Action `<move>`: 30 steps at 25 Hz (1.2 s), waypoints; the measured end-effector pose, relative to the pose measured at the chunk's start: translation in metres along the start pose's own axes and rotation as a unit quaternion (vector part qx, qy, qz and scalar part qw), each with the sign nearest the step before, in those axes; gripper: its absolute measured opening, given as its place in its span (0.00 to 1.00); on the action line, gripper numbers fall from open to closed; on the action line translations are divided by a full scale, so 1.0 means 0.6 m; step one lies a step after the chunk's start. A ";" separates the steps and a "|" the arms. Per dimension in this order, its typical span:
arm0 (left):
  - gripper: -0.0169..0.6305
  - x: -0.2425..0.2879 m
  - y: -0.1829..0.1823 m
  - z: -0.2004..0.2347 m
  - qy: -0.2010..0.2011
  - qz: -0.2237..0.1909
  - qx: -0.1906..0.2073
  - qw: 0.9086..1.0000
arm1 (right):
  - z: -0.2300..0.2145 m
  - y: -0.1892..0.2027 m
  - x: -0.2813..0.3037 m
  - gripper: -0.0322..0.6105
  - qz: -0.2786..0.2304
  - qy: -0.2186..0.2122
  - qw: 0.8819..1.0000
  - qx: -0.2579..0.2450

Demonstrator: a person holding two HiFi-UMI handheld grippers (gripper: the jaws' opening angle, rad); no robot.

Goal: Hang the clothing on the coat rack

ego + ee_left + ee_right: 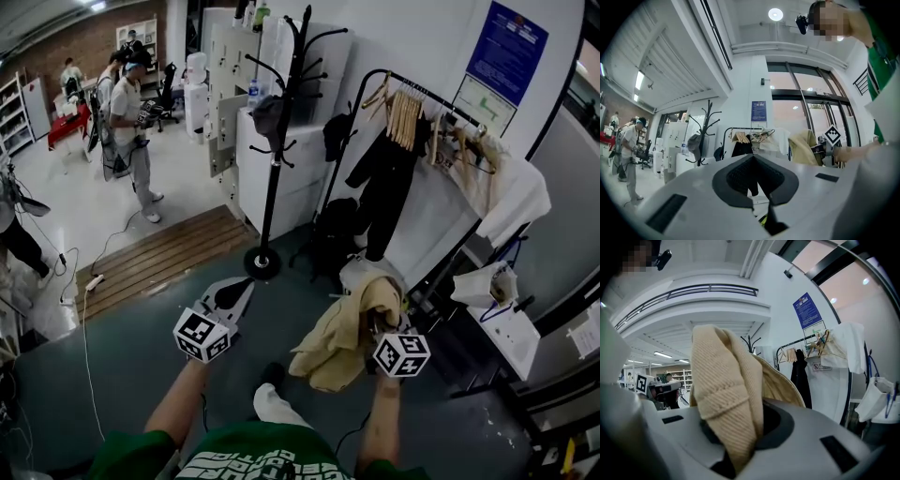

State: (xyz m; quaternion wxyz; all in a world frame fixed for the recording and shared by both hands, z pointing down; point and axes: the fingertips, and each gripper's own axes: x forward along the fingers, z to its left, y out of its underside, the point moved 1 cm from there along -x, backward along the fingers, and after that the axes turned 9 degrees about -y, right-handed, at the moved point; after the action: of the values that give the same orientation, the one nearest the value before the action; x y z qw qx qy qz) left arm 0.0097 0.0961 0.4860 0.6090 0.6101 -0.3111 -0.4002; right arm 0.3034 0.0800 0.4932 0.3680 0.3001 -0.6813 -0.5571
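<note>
Right gripper (382, 328) pinching a beige knitted garment (342, 337); a ribbed fold is clamped between the jaws and bulges up above them in the right gripper view; the rest of the cloth hangs down in a bunch to the left of the gripper, clear of the floor; marker cube at the back of the gripper, bare forearm behind it.

Left gripper (239, 289) held out level beside it, well apart from the garment; jaws pressed together, nothing between them.

Ahead of both stands the black coat rack (277, 141), upright pole with curved hooks on a round base (262, 263); a dark cap (267, 112) hangs on one hook; garment not on the rack, well short of it.

Right of the rack a black clothes rail (417, 92) with wooden hangers (405, 117), a black garment (384, 187) and pale clothes (511, 192); white cabinets (291, 183) behind the pole; wooden slat platform (159, 258) on the floor to the left; several people (131, 122) standing far off at the left.
</note>
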 end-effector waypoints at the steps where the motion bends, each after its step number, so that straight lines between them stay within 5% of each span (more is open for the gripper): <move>1: 0.03 0.012 -0.001 0.008 0.002 -0.001 0.001 1.000 | -0.006 -0.004 0.011 0.14 -0.001 0.001 1.000 -0.001; 30: 0.03 0.346 -0.012 0.213 -0.001 0.015 0.034 0.999 | -0.182 -0.116 0.331 0.14 -0.025 -0.017 1.000 -0.006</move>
State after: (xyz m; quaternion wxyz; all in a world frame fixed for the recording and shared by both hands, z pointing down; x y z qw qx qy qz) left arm -0.0011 -0.1465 0.4642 0.5937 0.6253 -0.3343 -0.3806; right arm 0.2856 -0.1556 0.4699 0.3442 0.3051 -0.6763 -0.5754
